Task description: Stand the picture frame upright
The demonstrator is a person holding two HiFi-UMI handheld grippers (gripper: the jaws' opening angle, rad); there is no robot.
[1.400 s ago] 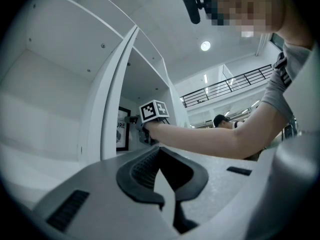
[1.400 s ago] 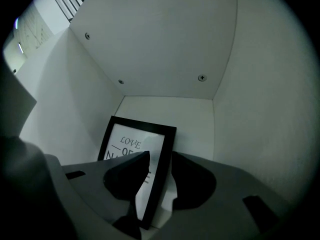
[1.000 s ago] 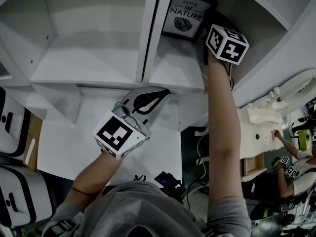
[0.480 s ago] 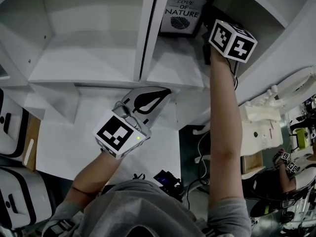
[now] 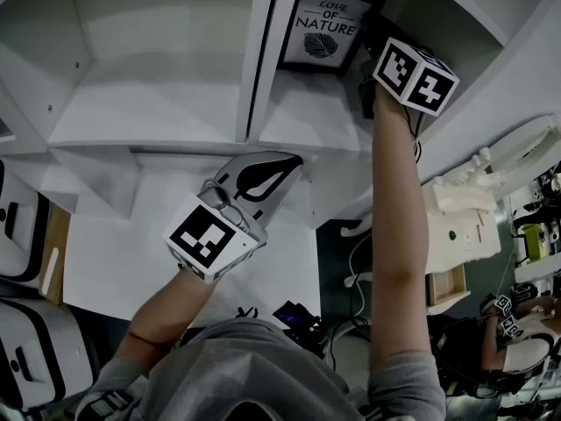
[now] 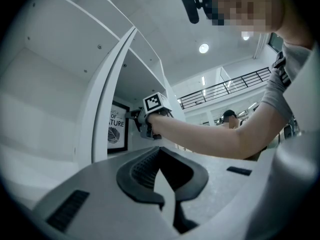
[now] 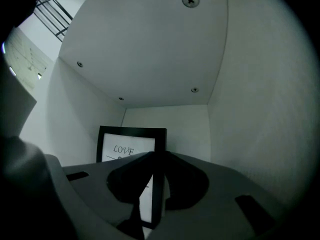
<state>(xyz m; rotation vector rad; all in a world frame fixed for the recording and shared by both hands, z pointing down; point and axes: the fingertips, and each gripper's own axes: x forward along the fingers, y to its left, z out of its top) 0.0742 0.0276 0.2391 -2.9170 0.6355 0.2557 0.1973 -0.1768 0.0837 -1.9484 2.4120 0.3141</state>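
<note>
Right tongs (image 5: 368,55) have squeezed in tighter, and the picture frame (image 5: 320,26) has slid a little to the left. Head view: the frame stands inside the right box of the white shelf (image 5: 298,117). Left gripper view: left tongs (image 6: 168,203) are clenched on nothing. Right gripper view: right tongs grasp the frame's right edge.

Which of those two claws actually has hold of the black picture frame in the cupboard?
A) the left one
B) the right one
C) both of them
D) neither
B: the right claw has just been closing its jaws and now grips the right edge of the picture frame, while the left claw sits shut and empty outside the shelf.
</note>
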